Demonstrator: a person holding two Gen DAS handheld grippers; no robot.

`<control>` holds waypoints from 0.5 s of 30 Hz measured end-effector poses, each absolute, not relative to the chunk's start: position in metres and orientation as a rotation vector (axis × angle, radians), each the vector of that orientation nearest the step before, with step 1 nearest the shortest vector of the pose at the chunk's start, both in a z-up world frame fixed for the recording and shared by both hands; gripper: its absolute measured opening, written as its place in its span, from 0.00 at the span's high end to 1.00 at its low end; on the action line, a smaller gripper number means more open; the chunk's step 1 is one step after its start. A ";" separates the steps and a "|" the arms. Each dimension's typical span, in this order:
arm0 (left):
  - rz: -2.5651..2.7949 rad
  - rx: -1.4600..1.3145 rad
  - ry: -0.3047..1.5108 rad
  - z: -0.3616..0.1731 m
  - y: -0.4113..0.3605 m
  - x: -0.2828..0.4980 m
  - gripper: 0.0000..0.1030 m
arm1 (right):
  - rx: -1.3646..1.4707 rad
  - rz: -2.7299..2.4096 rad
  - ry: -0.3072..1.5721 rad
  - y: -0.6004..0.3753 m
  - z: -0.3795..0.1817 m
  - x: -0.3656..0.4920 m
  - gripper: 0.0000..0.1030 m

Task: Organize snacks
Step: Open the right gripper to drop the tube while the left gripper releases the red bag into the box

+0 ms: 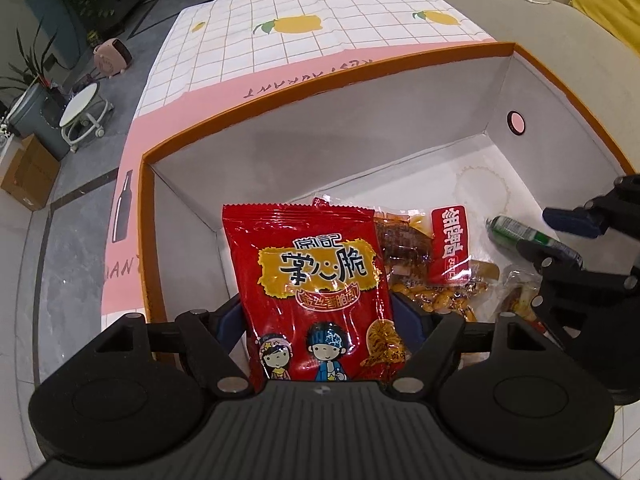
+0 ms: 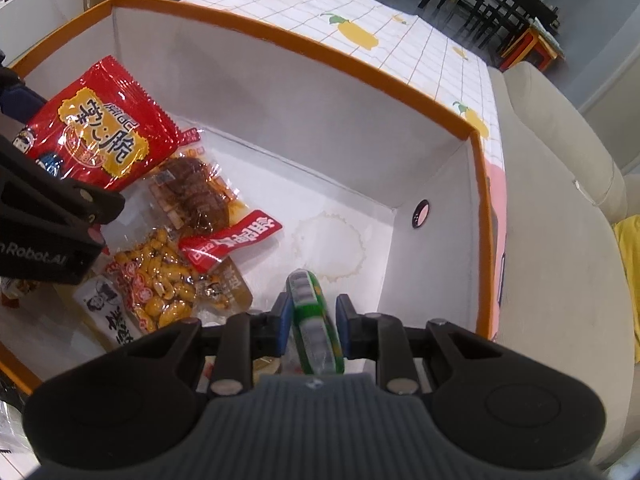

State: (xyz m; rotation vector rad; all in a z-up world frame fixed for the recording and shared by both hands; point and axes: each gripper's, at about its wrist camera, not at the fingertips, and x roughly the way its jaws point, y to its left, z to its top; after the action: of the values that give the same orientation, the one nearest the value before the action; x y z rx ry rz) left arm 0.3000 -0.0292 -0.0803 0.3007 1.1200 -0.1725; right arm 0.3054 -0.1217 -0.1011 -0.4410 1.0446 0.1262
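Two grips — red snack bag (image 1: pixel 316 296) between left fingers (image 1: pixel 230 318), green tube (image 2: pixel 314 320) between right fingers (image 2: pixel 282 316)

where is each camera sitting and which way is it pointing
Left wrist: on the left gripper, looking down its fingers into the box; red snack bag clamped, right gripper at right edge.
Right wrist: on the right gripper, facing the box's far corner; green tube held, left gripper's linkage at left.
Shared: box, red bag, peanut pack, green tube.
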 end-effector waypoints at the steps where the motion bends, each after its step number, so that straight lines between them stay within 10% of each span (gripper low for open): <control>1: -0.172 0.301 1.119 -0.080 -0.029 0.300 0.12 | -0.442 0.127 1.039 -0.122 -0.100 0.305 0.78; 15: -0.148 0.350 1.072 -0.060 -0.027 0.285 0.10 | -0.421 0.125 0.973 -0.123 -0.074 0.292 0.51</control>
State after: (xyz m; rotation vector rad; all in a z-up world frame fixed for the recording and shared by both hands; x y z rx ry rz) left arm 0.2850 -0.0267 -0.0605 0.3502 1.0724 -0.1477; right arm 0.2917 -0.1228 -0.0740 -0.4207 0.9727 0.1247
